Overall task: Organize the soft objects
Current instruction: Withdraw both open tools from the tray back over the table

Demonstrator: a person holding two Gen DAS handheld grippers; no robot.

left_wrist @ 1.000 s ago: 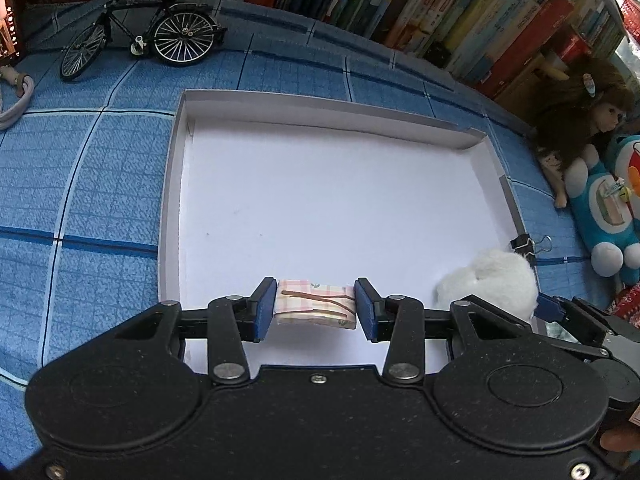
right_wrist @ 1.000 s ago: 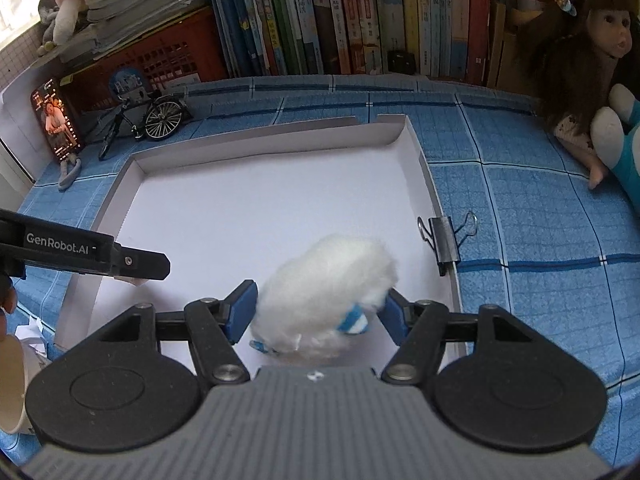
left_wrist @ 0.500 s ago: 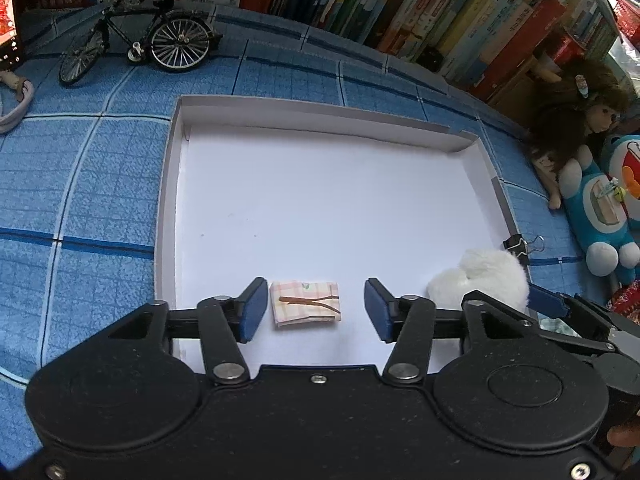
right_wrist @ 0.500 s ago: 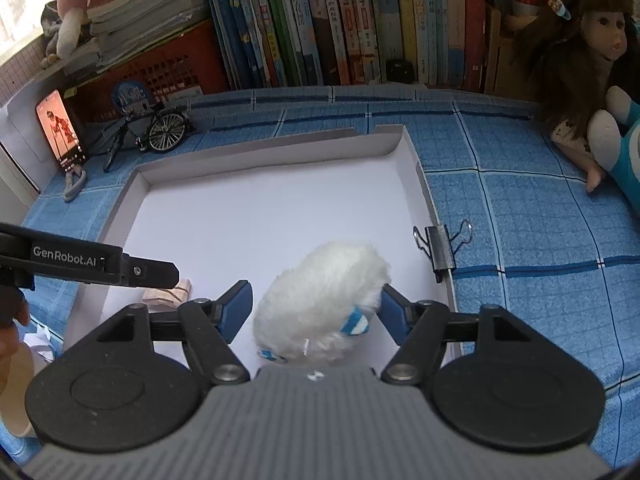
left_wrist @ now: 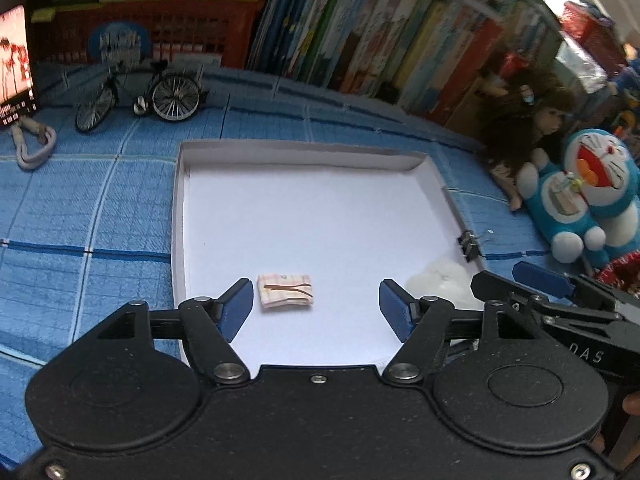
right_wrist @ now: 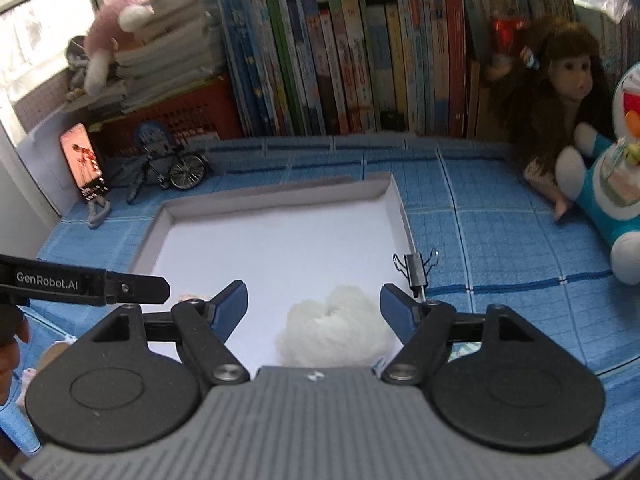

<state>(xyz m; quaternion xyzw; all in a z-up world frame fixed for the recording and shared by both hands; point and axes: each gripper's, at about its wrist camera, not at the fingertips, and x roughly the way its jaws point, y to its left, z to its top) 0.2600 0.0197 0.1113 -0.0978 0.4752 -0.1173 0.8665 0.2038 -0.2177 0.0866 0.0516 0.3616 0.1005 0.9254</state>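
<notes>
- Left wrist view: my left gripper [left_wrist: 316, 306] has its jaws opening and holds nothing; the small folded pink checked cloth [left_wrist: 285, 291] lies between the blue pads, untouched, near the front of the shallow white cardboard tray [left_wrist: 178, 216]. I judge a straight lift clear best, without snagging the cloth.
- Right wrist view: my right gripper [right_wrist: 313, 308] likewise has its jaws opening, empty; the fluffy white plush ball [right_wrist: 334, 330] rests in the tray's front right corner. Only this view shows the ball whole; only the left view shows the cloth clearly.

Home playroom: bookshelf [right_wrist: 360, 60], dolls [right_wrist: 560, 92]
</notes>
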